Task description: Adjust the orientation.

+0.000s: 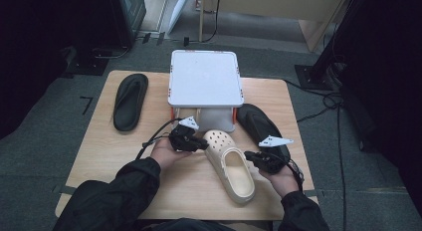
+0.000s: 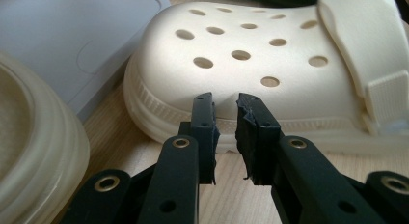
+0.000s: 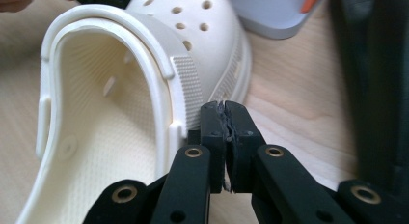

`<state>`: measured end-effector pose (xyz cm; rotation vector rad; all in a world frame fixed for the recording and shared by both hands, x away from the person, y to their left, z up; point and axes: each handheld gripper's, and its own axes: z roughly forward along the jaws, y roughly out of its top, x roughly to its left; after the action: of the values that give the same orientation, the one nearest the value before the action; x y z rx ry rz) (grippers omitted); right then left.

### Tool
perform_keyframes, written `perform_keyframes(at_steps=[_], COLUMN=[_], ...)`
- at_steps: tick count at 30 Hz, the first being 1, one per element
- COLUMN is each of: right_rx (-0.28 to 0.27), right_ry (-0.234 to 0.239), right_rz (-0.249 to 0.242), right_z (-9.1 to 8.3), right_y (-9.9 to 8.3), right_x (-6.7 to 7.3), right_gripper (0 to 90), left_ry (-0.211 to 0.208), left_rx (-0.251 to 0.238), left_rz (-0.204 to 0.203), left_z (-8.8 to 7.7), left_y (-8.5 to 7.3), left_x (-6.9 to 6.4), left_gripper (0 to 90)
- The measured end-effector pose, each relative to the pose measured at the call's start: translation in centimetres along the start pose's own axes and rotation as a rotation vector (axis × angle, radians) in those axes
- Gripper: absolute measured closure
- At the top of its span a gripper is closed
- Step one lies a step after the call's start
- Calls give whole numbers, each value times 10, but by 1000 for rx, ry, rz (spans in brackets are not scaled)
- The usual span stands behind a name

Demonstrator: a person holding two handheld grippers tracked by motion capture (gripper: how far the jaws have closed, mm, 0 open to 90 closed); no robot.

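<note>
A cream clog [image 1: 231, 164] with holes over its toe lies on the wooden table [image 1: 114, 156], toe toward the white stand. My left gripper [image 1: 201, 144] is low at the toe's left side. In the left gripper view its jaws [image 2: 225, 101] stand a narrow gap apart with nothing between them, their tips just short of the clog's toe rim [image 2: 241, 55]. My right gripper [image 1: 251, 158] is at the clog's right side near the strap. In the right gripper view its pads [image 3: 223, 107] are pressed together, empty, beside the clog's side wall [image 3: 193, 89].
A white flat-topped stand [image 1: 205, 76] with orange fittings rises behind the clog. A black slipper [image 1: 130, 100] lies at the left, a black shoe [image 1: 259, 122] right of the stand. In the left gripper view a second cream rounded thing [image 2: 29, 137] lies close at the left.
</note>
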<state>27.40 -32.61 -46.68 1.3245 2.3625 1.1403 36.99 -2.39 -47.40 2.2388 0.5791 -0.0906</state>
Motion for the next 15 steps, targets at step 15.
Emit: perform_keyframes(at_steps=[15], right_rx=[-30], right_ry=[46], right_rz=[24], right_z=[12], right_y=[6], right_x=[14], right_gripper=[870], left_ry=[-21], left_rx=[-11], left_rz=[-34], left_z=[3], left_y=[0], left_x=[6], left_gripper=[765])
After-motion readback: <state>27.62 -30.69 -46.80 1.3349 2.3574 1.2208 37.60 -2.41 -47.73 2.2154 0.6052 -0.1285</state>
